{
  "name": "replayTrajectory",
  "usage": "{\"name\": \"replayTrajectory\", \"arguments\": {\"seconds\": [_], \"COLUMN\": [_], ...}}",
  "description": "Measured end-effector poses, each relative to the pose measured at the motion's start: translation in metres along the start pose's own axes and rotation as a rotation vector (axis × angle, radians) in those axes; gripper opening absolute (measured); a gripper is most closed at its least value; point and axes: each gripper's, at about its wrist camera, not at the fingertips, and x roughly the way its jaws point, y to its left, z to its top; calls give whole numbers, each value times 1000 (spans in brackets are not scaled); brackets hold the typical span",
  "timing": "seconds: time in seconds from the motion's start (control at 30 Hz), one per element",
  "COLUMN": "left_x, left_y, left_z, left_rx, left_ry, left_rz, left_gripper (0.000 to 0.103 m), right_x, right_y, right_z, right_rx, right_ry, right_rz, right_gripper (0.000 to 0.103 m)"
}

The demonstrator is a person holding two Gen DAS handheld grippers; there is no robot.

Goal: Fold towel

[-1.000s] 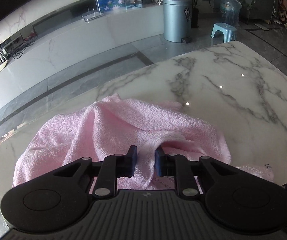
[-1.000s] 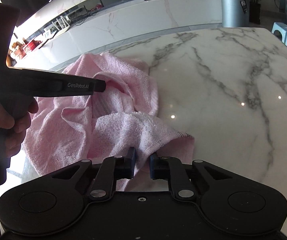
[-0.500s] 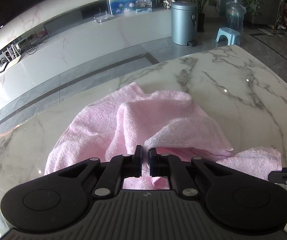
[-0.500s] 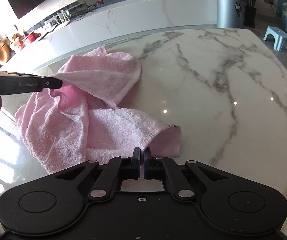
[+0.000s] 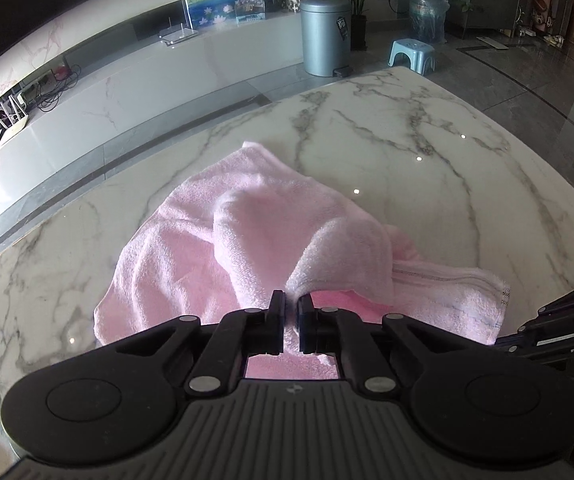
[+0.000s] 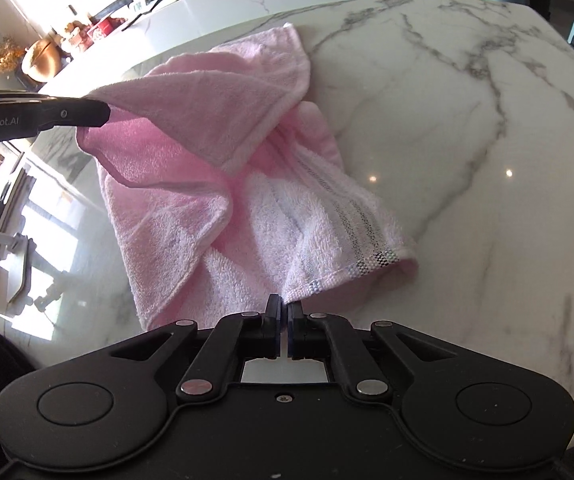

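Observation:
A pink towel lies crumpled on the white marble table. My left gripper is shut on a near edge of the towel and lifts it into a peak. My right gripper is shut on a striped hem corner of the towel and holds it raised above the table. The left gripper also shows in the right wrist view, pinching a towel corner at the left. The right gripper's body shows at the right edge of the left wrist view.
The table's far edge curves close behind the towel. Beyond it on the floor stand a grey bin, a blue stool and a water bottle. A long white cabinet runs along the wall.
Both grippers closed on the towel and lifted it up and back toward me. The towel has stretched out between them, and more of the table shows.

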Motion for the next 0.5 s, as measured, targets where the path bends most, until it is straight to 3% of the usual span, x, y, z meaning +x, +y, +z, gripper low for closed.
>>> {"name": "replayTrajectory", "arguments": {"seconds": [0.27,0.5], "left_x": [9,4], "left_y": [-5,-3], "left_z": [-29,-35], "left_rx": [-33,-60], "left_ry": [46,24], "left_rz": [7,9], "left_gripper": [5,5], "right_x": [-18,-71], "right_y": [3,-12], "right_z": [-12,28], "right_rx": [-31,-123], "right_ry": [41,-39], "right_rz": [13,-14], "right_gripper": [14,29]}}
